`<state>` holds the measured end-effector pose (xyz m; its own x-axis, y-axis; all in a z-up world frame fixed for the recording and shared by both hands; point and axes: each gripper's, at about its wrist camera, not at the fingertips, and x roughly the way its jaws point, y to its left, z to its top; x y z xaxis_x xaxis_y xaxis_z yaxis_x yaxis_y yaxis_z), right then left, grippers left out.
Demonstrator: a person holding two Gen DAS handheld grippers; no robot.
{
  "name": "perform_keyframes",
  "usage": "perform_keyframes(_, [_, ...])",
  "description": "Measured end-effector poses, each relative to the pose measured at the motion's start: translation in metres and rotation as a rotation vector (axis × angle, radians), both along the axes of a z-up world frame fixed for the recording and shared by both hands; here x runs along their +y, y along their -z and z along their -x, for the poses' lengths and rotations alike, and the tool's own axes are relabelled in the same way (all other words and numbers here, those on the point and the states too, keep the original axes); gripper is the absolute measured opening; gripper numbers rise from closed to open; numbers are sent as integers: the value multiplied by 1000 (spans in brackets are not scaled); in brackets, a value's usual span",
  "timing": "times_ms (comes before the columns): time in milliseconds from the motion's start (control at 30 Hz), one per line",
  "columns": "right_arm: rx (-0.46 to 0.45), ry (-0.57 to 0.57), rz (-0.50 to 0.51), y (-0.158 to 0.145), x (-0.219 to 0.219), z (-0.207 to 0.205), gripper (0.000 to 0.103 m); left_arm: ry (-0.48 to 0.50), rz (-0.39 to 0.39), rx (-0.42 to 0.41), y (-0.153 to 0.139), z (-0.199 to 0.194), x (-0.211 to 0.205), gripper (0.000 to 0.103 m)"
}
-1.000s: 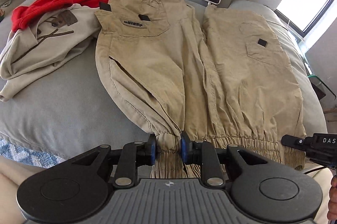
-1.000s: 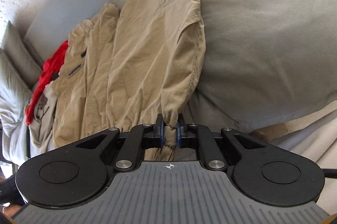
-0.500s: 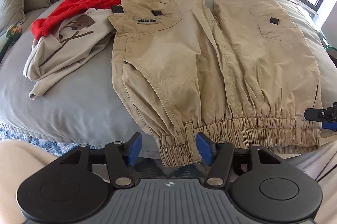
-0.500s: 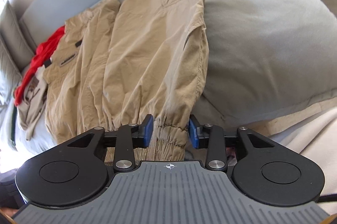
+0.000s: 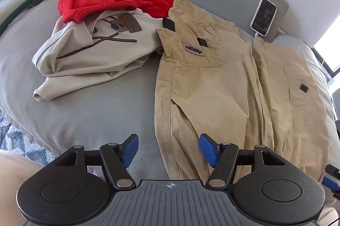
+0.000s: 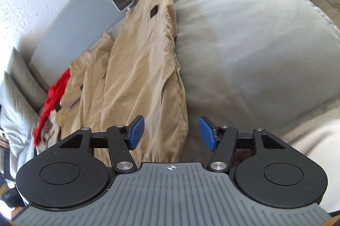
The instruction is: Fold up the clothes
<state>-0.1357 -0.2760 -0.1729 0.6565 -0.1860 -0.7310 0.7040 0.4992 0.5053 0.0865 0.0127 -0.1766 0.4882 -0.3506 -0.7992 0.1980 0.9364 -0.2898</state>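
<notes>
left hand-held gripper (image 5: 167, 149): jaws just opened, apart, gripping nothing | right hand-held gripper (image 6: 171, 133): jaws just opening, empty | khaki trousers (image 5: 214, 98): flat on sofa (image 5: 95, 111), ahead of both, one leg edge under each gap

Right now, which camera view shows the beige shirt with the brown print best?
The left wrist view. There the beige shirt lies in full sight, crumpled under the red garment, left of the khaki trousers. The right wrist view shows only a small blurred part of it at the left edge.
</notes>
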Motion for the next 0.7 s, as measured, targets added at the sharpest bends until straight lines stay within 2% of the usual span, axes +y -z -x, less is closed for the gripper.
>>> perform_keyframes(133, [-38,10,38,14,-19,-16,58,-3,-45,-30,8,-19,-10,56])
perform_keyframes(233, [-55,28,15,26,-33,-31,58,81,-135,-72,10,-27,-29,43])
perform_keyframes(300, [-71,21,-3,28,-36,-40,57,93,-139,-69,11,-30,-34,23])
perform_keyframes(367, [-78,11,-7,29,-39,-49,44,97,-132,-62,11,-34,-37,9])
perform_keyframes(400, [-60,9,4,28,-38,-54,20,82,-131,-67,10,-33,-36,5])
perform_keyframes(433, [-34,9,16,27,-37,-58,4,58,-143,-85,7,-30,-35,5])
perform_keyframes(533, [50,66,86,19,-33,-61,3,-1,-213,-140,4,-20,-30,5])
perform_keyframes(633, [105,106,136,16,-32,-59,3,10,-249,-131,10,-21,-33,6])
perform_keyframes(700, [134,101,149,16,-31,-61,4,34,-300,-153,6,-17,-40,19])
